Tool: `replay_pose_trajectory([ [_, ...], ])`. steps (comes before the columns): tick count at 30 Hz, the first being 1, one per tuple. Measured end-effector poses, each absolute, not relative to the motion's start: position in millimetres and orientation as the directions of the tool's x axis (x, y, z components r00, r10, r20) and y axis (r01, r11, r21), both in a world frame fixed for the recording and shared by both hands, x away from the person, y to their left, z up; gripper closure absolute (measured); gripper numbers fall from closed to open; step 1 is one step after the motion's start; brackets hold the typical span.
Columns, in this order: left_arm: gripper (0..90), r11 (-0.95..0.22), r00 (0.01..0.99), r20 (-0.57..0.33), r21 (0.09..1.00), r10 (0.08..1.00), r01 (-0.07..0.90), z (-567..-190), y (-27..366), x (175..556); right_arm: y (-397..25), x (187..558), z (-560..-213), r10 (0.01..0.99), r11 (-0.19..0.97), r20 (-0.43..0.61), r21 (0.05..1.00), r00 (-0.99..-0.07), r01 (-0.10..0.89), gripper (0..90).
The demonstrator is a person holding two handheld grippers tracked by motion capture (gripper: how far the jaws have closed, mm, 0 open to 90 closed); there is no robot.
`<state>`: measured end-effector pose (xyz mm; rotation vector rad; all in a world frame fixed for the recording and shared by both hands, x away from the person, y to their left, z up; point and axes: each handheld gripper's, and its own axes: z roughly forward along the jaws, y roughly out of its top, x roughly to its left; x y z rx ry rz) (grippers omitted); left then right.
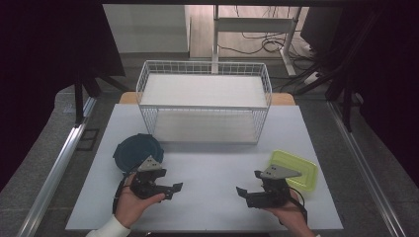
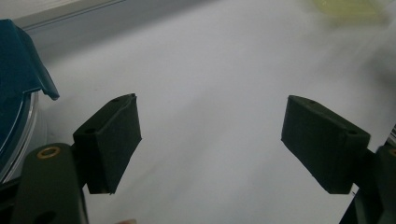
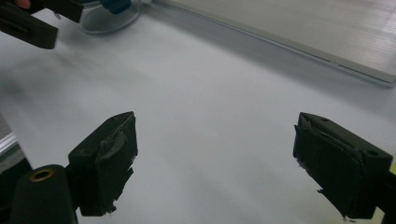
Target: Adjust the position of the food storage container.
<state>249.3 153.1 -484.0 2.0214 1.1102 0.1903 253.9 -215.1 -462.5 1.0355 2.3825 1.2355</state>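
Start position, nothing gripped. Your left gripper [image 1: 170,190] jaws apart, just beside blue-lidded container [image 1: 136,150] near tabletop's left edge. Your right gripper [image 1: 245,194] jaws apart, beside green-lidded container [image 1: 296,168] near right edge. Next, likely: approach one, straddle rim, close.

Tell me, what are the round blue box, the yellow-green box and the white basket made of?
Round blue box: probably plastic; its dark blue lid looks smooth, and its wall is see-through in the left gripper view. Yellow-green box: likely plastic too, slightly see-through and shiny. White basket: looks like metal wire coated white, since its walls are a thin open grid.
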Motion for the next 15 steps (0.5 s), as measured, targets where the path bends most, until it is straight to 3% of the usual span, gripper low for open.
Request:
replay_pose_trajectory([
  [15,19.6,-0.270,0.608,-0.236,0.735,0.758,0.622,-482.7,153.9,241.3,-229.7,251.6,-459.9,0.706,0.376,0.085,0.796,-0.703,0.474,14.1],
])
